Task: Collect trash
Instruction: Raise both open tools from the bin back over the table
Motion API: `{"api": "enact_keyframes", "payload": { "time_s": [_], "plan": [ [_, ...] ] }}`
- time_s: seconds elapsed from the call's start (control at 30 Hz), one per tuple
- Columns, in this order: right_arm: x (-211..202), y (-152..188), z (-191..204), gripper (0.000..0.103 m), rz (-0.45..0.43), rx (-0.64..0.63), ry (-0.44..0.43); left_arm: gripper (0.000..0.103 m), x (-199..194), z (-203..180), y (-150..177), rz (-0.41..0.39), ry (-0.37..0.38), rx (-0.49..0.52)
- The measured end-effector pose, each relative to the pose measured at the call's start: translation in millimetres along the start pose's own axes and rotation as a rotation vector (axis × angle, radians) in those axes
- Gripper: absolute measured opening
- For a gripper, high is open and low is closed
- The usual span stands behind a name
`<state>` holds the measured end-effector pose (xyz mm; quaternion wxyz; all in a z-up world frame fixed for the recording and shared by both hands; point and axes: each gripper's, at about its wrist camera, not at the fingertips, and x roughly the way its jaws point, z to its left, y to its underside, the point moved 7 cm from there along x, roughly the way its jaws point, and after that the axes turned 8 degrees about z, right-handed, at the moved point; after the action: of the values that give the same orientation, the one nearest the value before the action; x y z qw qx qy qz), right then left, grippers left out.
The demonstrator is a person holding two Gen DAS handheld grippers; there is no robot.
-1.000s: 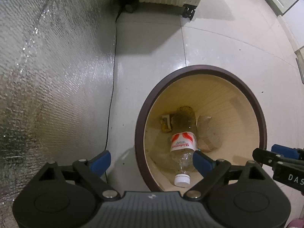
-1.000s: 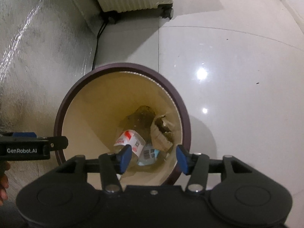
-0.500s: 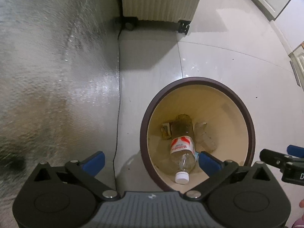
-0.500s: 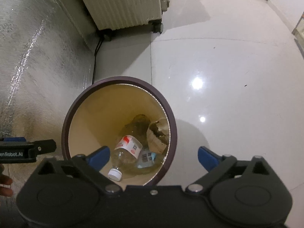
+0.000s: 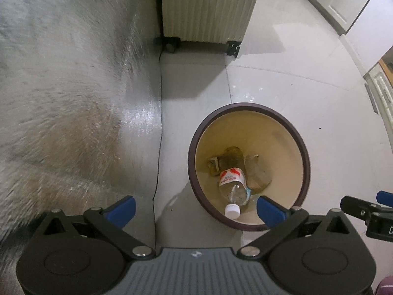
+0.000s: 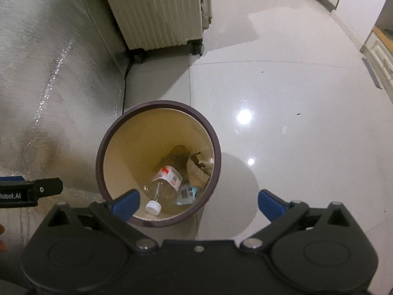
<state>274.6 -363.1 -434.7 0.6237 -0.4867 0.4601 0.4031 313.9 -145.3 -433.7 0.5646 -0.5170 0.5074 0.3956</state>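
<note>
Clear plastic bottle; glossy tiled floor.

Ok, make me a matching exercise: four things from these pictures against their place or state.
1. clear plastic bottle with red-and-white label
2. round bin with dark brown rim
3. cream ribbed suitcase on wheels
4. thin black cable

a. stands upright beyond the bin
b. lies inside, white cap nearest the camera
c. runs along the floor beside the silvery surface
d. stands on the pale tiles

1-b, 2-d, 3-a, 4-c
</note>
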Motion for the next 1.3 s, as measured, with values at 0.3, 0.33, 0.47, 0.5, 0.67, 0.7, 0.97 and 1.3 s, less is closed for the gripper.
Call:
{"api": "enact_keyframes", "payload": {
  "time_s": [0.3, 0.33, 0.47, 0.5, 0.67, 0.7, 0.97, 1.3],
  "plan": [
    [-82.1, 23.9, -6.7, 0.103, -0.129, 0.022, 0.002, 0.103, -61.0, -4.4, 25.7, -0.101, -0.004, 0.013],
    [-90.2, 25.9, -6.4, 0.103, -0.142, 0.021, 0.005, 0.103, -68.6, -3.5, 28.0, -0.115, -0.001, 0.012],
    [-125.1, 36.3, -8.4, 0.103, -0.196, 0.025, 0.018, 0.103, -102.8, -3.9, 36.7, -0.179, 0.012, 0.011],
    [-133.2, 38.9, -8.6, 0.103, -0.210, 0.027, 0.018, 0.103, -112.2, -4.5, 39.0, -0.198, 0.016, 0.014],
    [-179.4, 46.9, -8.9, 0.103, -0.297, 0.042, 0.021, 0.103, -162.5, -12.3, 50.1, -0.295, 0.030, 0.041],
    [-190.5, 48.1, -8.4, 0.103, -0.318, 0.042, 0.018, 0.103, -172.1, -13.8, 51.8, -0.314, 0.034, 0.047],
    [-269.9, 50.3, -0.3, 0.103, -0.469, 0.028, 0.026, 0.103, -247.6, -23.2, 58.2, -0.459, 0.079, 0.061],
    [-366.6, 49.8, 13.6, 0.103, -0.668, 0.012, 0.003, 0.103, -353.1, -24.9, 74.3, -0.665, 0.057, 0.099]
  ]
}}
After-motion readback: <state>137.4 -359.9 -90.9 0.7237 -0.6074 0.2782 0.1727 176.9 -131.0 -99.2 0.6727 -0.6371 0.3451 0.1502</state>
